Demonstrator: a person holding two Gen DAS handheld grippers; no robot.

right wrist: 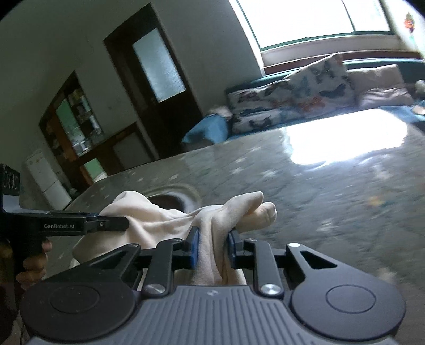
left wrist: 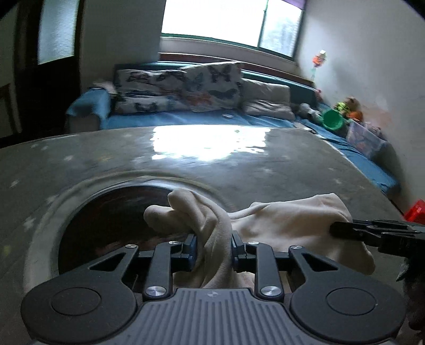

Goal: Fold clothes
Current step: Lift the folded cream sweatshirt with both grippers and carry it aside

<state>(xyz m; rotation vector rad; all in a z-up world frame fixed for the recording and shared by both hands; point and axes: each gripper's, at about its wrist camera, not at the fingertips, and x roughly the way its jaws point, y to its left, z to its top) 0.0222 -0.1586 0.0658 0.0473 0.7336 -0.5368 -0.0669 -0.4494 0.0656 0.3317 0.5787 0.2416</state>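
I've got the cream garment (left wrist: pixel 287 225) pinched in both — left gripper (left wrist: pixel 213 248) and right gripper (right wrist: pixel 213 245) clamped on bunched cloth above the tabletop (left wrist: pixel 239 169). Next, I'd judge: spread it flat.

Blown-out window (left wrist: pixel 212 18) backlight, glare on table (left wrist: pixel 209 143), seemingly motion-blurred, fisheye-warped edges

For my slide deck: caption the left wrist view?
Left gripper pinches a cream fabric garment above a grey tabletop.

Butterfly-print cushions (left wrist: pixel 183 87) on blue daybed (left wrist: pixel 186 119), green bucket (left wrist: pixel 333 119) beside.
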